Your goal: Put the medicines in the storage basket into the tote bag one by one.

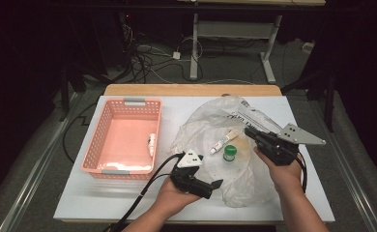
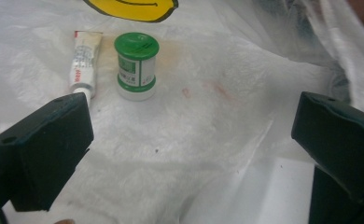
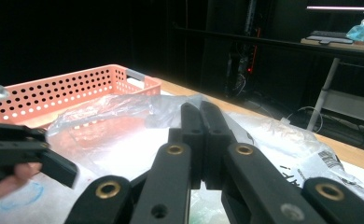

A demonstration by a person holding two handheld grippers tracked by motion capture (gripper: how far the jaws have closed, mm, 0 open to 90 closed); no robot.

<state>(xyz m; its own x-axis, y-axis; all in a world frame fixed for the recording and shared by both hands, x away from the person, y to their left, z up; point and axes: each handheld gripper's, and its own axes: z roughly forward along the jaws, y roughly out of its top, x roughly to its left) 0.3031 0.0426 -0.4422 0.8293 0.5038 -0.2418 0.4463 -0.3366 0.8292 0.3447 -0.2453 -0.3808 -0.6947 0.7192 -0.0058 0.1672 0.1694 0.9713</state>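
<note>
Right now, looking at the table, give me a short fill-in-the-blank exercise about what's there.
1. The little bottle on the plastic bag has a ____ cap.
2. A small tube lies inside the ____ basket.
3. The left tongs stand ____, with nothing between their jaws.
4. The right tongs are ____.

Missing words: green; pink; open; shut
</note>
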